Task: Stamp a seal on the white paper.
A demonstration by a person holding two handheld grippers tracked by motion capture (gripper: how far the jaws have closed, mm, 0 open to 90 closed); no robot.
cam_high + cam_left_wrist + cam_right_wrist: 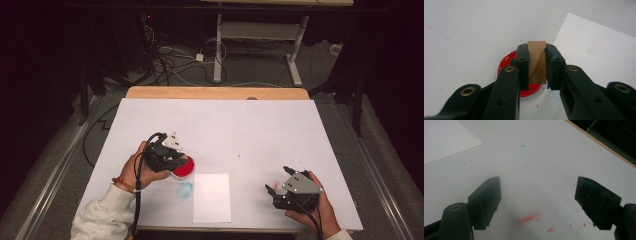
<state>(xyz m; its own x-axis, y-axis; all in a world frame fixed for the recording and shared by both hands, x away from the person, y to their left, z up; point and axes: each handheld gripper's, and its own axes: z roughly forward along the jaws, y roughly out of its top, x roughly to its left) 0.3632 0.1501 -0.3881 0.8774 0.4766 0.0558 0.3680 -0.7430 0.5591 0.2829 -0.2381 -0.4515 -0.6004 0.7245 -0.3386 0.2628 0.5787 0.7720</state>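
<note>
Gripping one wooden block [537,62], left gripper [537,67], one red pad [506,65]

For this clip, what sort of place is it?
Likely a lab or recording workspace: a white-covered table in a dark room, loose cables on the floor beyond it, and another desk's white frame behind.

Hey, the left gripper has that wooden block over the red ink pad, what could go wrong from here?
1. The left gripper pinches the wooden block by its narrow sides only; pressing into the red ink pad might make it slip or tilt.
2. The table already carries red smears, so drips or a stray touch could add more.
3. The white paper lies loose, and the right gripper rests open, away from it; stamping may shift the sheet.
</note>
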